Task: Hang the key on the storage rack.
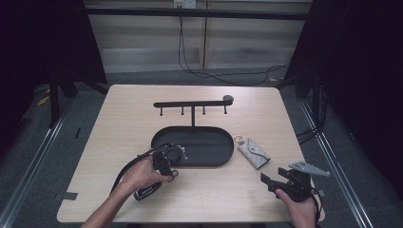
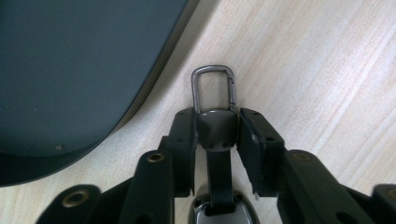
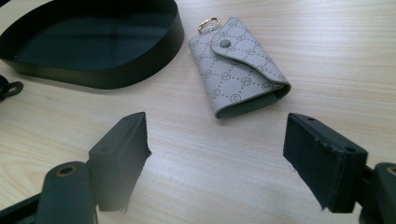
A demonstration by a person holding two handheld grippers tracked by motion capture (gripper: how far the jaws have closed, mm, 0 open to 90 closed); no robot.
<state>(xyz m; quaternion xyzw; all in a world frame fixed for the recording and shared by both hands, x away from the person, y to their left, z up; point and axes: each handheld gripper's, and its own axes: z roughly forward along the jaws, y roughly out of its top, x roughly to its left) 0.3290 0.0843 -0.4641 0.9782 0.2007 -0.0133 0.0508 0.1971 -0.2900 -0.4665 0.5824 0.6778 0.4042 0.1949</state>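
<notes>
Between the jaws of the left gripper (image 2: 217, 128) sits a dark key fob (image 2: 215, 133), clamped firmly, its metal clip (image 2: 214, 88) pointing forward over the wooden table (image 2: 317, 70), with the black oval tray (image 2: 70, 70) just to the left. The right gripper (image 3: 217, 154) stands wide open and holds nothing. Ahead of it lies a grey patterned key pouch (image 3: 238, 67), beside the same tray.

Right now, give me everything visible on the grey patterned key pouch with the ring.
The grey patterned fabric key pouch lies flat on the light wooden table, right of the black oval tray and apart from it. Its pointed flap is closed with a single round snap. A small metal ring sticks out at the far end. The near edge shows a darker lining. The open right gripper faces it without touching.
</notes>
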